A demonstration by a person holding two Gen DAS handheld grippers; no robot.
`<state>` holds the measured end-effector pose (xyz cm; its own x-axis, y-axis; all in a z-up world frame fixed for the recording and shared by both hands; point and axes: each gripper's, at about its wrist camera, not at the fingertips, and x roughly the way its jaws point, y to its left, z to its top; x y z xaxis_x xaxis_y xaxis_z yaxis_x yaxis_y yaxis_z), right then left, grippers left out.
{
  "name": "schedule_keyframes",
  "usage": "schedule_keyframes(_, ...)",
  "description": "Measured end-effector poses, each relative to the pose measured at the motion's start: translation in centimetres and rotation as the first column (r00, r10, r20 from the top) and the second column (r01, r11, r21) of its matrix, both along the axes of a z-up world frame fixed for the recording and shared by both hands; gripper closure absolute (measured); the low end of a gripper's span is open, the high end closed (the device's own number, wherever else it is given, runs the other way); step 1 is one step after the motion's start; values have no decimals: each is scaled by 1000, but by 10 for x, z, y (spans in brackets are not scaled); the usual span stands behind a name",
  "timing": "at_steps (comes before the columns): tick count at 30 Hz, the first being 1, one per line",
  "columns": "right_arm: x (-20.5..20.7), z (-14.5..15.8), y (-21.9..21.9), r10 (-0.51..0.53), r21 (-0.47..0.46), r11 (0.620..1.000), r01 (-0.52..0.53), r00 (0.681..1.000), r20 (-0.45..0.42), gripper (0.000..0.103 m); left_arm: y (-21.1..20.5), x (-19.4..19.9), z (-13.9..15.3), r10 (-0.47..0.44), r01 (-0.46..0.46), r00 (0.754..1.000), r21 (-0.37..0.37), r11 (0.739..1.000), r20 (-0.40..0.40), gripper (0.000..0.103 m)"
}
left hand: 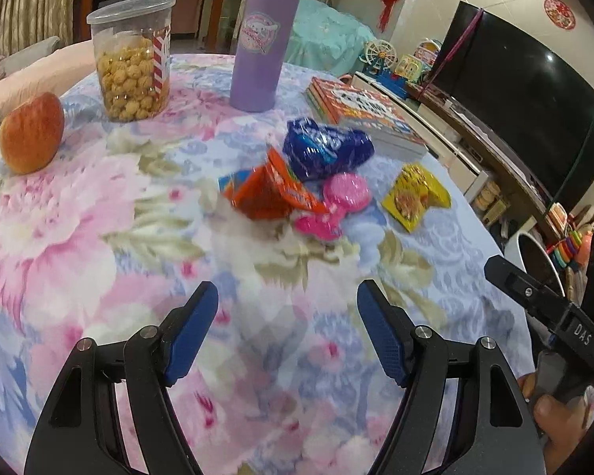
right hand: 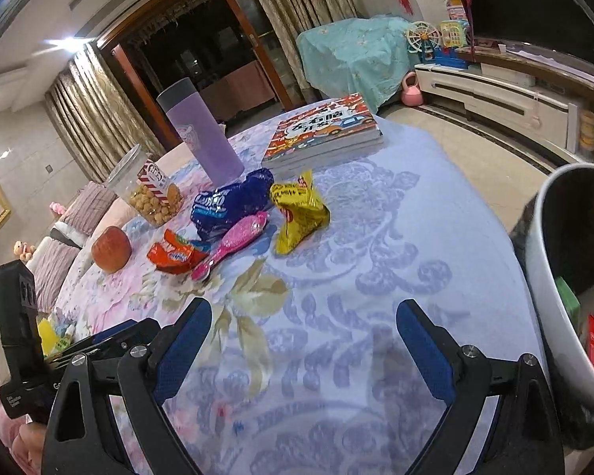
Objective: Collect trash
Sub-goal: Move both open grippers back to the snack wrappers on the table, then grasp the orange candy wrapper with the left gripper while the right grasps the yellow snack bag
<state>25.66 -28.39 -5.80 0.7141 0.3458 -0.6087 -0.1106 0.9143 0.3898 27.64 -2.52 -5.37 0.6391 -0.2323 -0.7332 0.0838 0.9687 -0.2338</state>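
Three snack wrappers lie mid-table on the floral cloth: an orange wrapper (left hand: 269, 194) (right hand: 178, 253), a blue wrapper (left hand: 324, 150) (right hand: 229, 206) and a yellow wrapper (left hand: 415, 194) (right hand: 301, 213). A pink hairbrush (left hand: 336, 206) (right hand: 237, 241) lies among them. My left gripper (left hand: 287, 308) hovers open over the cloth, short of the orange wrapper, nothing between its fingers. My right gripper (right hand: 303, 324) is open too, empty, nearer than the yellow wrapper. A white trash bin (right hand: 550, 277) (left hand: 538, 257) stands beside the table's right edge, with red and green trash inside.
An apple (left hand: 31, 134) (right hand: 111, 249), a clear jar of snacks (left hand: 132, 59) (right hand: 150, 194), a purple tumbler (left hand: 261, 43) (right hand: 202, 134) and a stack of books (left hand: 364, 114) (right hand: 324, 130) stand farther back. A TV (left hand: 526, 103) and a toy shelf are right of the table.
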Motion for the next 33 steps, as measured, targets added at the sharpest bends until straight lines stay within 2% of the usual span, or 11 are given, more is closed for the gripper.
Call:
schedule_keyframes(6,29,-1,2,6,7,1000,-6,1000,-5,7,5,23,6,14,-13,1000,-24,1000,17,29)
schedule_keyframes(14,69,-7,13,23,-18,1000,-23,1000,-19,8,1,56,2,27,-26,999,-14,1000,32,29)
schedule_keyframes(15,73,-9,14,24,-20,999,-25,999,-23,8,0,60,0,24,-23,999,-13,1000,30,34)
schedule_keyframes(17,81,-11,15,25,-25,999,-26,999,-27,9,-1,64,-3,5,-5,1000,-18,1000,22,49)
schedule_keyframes(19,88,-13,16,29,-25,999,-30,999,-36,15,-4,67,-7,-19,19,1000,-26,999,6,71)
schedule_keyframes(22,94,-16,15,31,-27,999,-32,998,-50,39,-9,68,-11,-48,48,999,-25,999,-1,86)
schedule_keyframes(23,95,-17,15,29,-31,999,-30,998,-57,55,-10,67,-11,-53,53,999,-24,998,-1,87)
schedule_keyframes(24,96,-18,14,28,-30,999,-30,998,-60,63,-11,65,-11,-59,59,998,-27,998,1,89)
schedule_keyframes(25,94,-18,13,28,-27,999,-30,998,-61,64,-12,64,-10,-66,66,998,-32,997,2,90)
schedule_keyframes(27,91,-17,13,26,-32,999,-28,998,-55,72,-16,60,-9,-82,82,997,-40,996,1,90)
schedule_keyframes(33,72,-13,5,26,-19,999,-27,999,-45,74,-34,42,-11,-153,152,988,-67,986,-18,91)
